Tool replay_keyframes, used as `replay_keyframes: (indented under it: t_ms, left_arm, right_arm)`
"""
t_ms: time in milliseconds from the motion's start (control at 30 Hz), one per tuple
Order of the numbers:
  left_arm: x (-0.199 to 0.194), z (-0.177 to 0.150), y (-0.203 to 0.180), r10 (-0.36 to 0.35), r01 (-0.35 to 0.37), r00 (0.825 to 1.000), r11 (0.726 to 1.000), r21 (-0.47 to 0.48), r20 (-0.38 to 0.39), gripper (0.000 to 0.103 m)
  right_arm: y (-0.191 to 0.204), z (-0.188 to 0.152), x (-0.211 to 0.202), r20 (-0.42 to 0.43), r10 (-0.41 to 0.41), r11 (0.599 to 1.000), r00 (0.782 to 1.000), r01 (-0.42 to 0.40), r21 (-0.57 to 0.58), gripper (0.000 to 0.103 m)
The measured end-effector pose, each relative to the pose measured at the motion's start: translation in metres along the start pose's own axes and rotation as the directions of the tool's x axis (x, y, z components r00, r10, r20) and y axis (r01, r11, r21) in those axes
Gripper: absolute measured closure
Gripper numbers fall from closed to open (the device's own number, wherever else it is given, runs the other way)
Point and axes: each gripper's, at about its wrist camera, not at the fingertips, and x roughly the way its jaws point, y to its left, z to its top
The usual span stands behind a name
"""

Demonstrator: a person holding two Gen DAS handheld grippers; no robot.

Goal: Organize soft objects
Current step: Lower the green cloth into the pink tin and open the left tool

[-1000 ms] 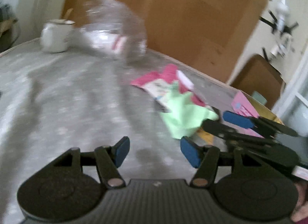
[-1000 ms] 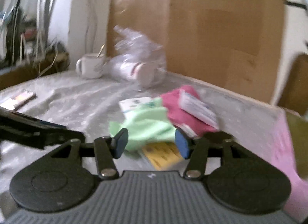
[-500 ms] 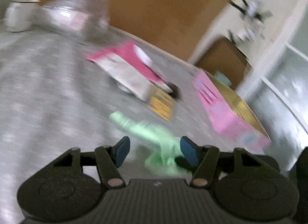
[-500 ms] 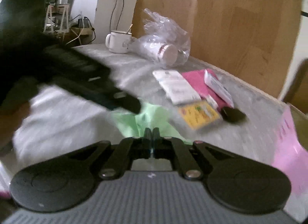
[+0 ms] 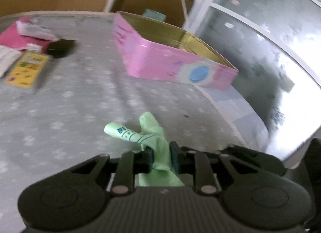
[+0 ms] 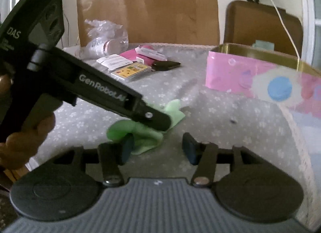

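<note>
The left gripper [image 5: 161, 157] is clenched on a soft light-green cloth with dark printed marks [image 5: 154, 140]; the bunched fabric is pinched between its two black fingers [image 5: 145, 159], and a rolled end sticks out ahead of them, above the worktop covered by a grey cloth with small white flowers [image 5: 66, 100]. In the right wrist view the same left gripper [image 6: 160, 119] comes in from the left, held by a bare hand [image 6: 24, 132], and its tip sits in the green cloth [image 6: 140, 132], which there lies crumpled on the grey cover [image 6: 220, 116].

The right gripper [image 6: 158, 148] is released, its two dark fingers [image 6: 128, 148] standing well apart. The left one is just at the near edge of the green cloth; whether it touches is not clear.

Farther on the right stands an open pink rectangular tin with a gold inside and a blue spot on its side [image 6: 250, 72], near the worktop's right edge. Far on the left lies a group of flat things: a yellow card packet [image 6: 131, 70], a white printed packet [image 6: 114, 61], a magenta flat pouch [image 6: 130, 53] with a white tube [image 6: 150, 51] on it, and a small black object [image 6: 165, 65] just beside them. Behind these, at the far edge, is a crumpled clear plastic bag [image 6: 106, 34], and a brown cardboard sheet [image 6: 166, 6] stands against the wall.
</note>
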Motion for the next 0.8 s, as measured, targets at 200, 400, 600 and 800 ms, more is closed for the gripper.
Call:
replay_keyframes:
  t_ms: [200, 400, 600, 800]
  left_arm:
    - [0.011, 0.035, -0.036, -0.081, 0.081, 0.997, 0.992, 0.096, -0.010, 0.092]
    - [0.021, 0.100, -0.086, -0.101, 0.075, 0.991, 0.963, 0.260, 0.090, 0.092]
    - [0.041, 0.155, -0.082, -0.091, 0.035, 0.977, 0.962, 0.272, 0.195, 0.088]
    - [0.093, 0.181, -0.038, 0.089, -0.105, 0.987, 0.987, 0.119, 0.130, 0.064]
  right_arm:
    - [-0.012, 0.000, -0.002, 0.049, -0.015, 1.000, 0.999, 0.014, 0.027, 0.097]
    - [-0.033, 0.036, -0.017, 0.249, -0.162, 0.987, 0.955, 0.160, 0.027, 0.097]
    - [-0.080, 0.086, -0.001, 0.345, -0.244, 0.969, 0.906, 0.240, 0.056, 0.096]
    - [-0.123, 0.110, 0.065, 0.148, -0.260, 0.965, 0.954, 0.256, 0.049, 0.075]
